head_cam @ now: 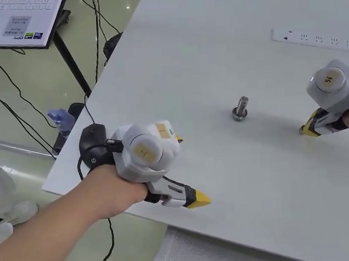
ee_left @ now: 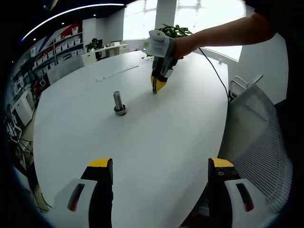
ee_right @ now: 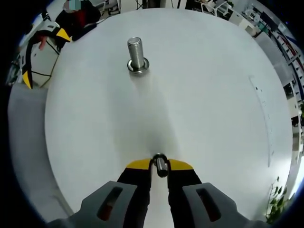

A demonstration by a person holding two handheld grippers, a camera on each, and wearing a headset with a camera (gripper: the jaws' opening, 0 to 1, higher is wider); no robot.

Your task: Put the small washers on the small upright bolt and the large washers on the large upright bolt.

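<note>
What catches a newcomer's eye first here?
An upright bolt stands in the middle of the white table, a ring at its base. To the bolt's right, the right gripper pinches a small metal piece in its yellow-tipped fingers; the left gripper is held open near the table's edge.

A large white table point(head_cam: 216, 35) stood in a bright office. A white power strip point(head_cam: 313, 38) lay on its far side. Close to the table's edge was a grey mesh chair point(ee_left: 256, 137). The floor point(head_cam: 36, 67) was pale and a little glossy. Big windows point(ee_left: 209, 9) gave strong daylight. A green plant point(ee_left: 173, 31) stood before them, and shelves point(ee_left: 61, 40) lined one wall.
</note>
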